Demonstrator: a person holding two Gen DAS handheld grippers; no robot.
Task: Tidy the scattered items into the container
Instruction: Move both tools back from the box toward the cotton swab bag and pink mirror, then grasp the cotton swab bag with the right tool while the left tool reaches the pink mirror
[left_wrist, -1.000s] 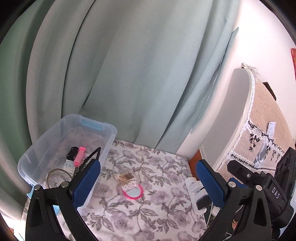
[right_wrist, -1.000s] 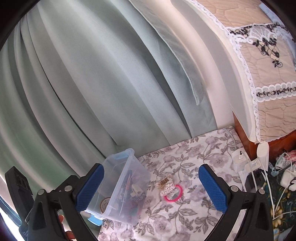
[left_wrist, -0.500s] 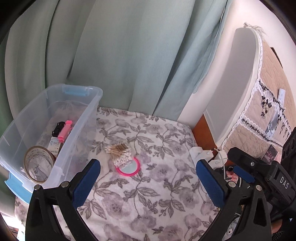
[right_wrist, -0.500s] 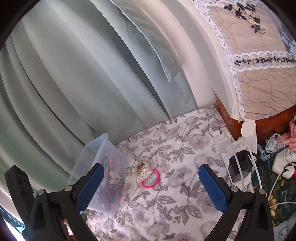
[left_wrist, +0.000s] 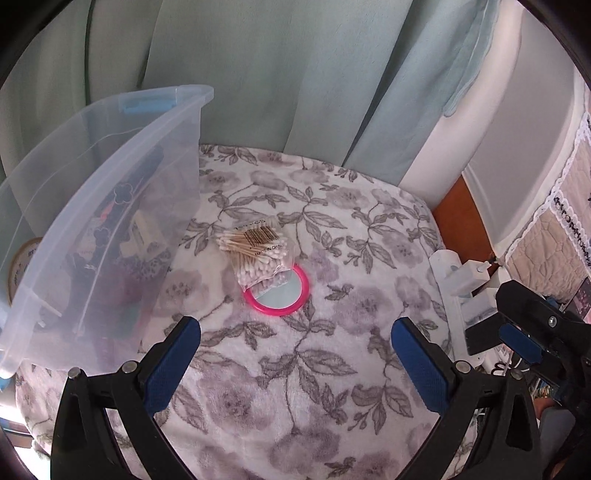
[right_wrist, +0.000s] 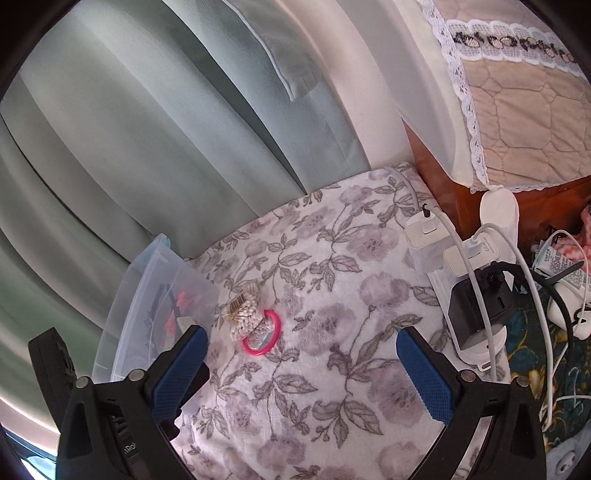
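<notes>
The floral cloth (left_wrist: 332, 387) covering the worktop is soft and plush, grey blooms on white, and it fills the space between both pairs of fingers. Just beyond the left gripper (left_wrist: 295, 363)'s left finger stands the clear plastic bin (left_wrist: 122, 206), thin-walled and translucent, with a jumble of small things already showing through its side. Ahead of that gripper, between its finger lines and well clear of the tips, lies the crinkly packet of cotton swabs (left_wrist: 256, 251) — its near end overlapping the rim of a round pink-framed mirror (left_wrist: 282, 295). Both are what is left to put away.

Both grippers gape wide and hold nothing; the right gripper (right_wrist: 301, 365) hangs farther back, the pair ahead of its left finger.

The packet looks the sensible first pick. It should be pinched across its bulging middle, since the film is slippery and the swabs shift. The mirror is flat and hard on a yielding cloth — pressing one finger down beside its rim ought to let the other catch the edge.
</notes>
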